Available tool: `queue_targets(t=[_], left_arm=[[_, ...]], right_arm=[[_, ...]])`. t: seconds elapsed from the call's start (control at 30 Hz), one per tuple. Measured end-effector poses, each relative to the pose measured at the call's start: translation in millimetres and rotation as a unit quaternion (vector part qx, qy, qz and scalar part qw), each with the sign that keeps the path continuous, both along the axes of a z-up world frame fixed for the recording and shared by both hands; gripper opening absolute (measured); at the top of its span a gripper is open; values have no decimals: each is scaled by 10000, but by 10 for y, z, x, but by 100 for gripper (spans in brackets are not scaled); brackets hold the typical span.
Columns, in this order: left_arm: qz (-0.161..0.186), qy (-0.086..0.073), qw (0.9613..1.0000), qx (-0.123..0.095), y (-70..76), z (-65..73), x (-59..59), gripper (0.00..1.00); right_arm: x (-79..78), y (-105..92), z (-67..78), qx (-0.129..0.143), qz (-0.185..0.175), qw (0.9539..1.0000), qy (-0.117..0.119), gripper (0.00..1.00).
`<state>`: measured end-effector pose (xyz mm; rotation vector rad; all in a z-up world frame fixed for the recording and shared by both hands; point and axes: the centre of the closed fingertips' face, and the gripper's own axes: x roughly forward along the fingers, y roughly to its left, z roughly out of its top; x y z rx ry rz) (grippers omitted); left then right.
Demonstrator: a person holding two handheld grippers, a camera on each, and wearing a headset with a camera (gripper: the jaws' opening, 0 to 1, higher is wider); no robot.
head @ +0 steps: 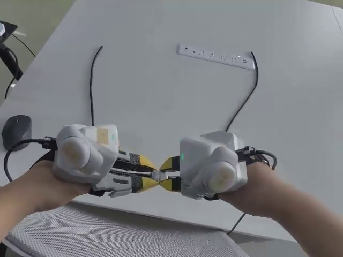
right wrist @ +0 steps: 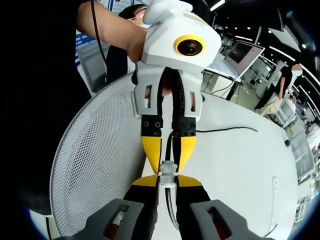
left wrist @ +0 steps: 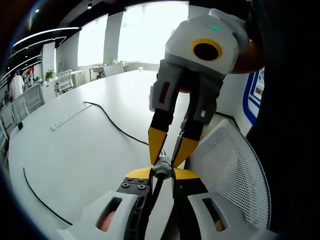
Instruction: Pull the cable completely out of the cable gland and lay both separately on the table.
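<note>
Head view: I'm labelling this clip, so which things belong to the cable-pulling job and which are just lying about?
Job: cable gland, cable, left gripper, right gripper.
Lying about: power strip, loose black cord, mouse, mesh chair.

The grey cable gland (left wrist: 161, 171) hangs midair, cable (left wrist: 157, 190) seemingly inside.

Cable gland (head: 159, 175): pale speck between yellow jaw tips in head view, form unreadable. Cable (right wrist: 170, 207) either side of the gland: mostly buried within left gripper (head: 150, 173) and right gripper (head: 168, 174). Power-strip cord (head: 257, 75), beyond the gland: lower run lost behind right gripper. Loose black lead (head: 91, 91), beyond-left of the gland: near end hidden behind left gripper. Mesh chair back (head: 107, 230), nearer than the gland: cut by frame bottom.
</note>
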<state>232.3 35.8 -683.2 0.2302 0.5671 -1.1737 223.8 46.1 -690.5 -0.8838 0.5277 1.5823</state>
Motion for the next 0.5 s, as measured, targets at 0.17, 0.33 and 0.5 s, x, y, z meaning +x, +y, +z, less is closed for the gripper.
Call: queue_targets(t=[0.17,0.33,0.5], left_arm=[[-63,-20,10000,-71,7,71,16,15],[-185,-132,9996,-183,41,162,40,15],[-332,-312,9985,-290,102,249,50,15]], right_arm=[[33,3,65,55,-165,9998,11,8],[63,40,157,131,-367,9992,66,8],[135,94,264,207,-670,9975,21,13]])
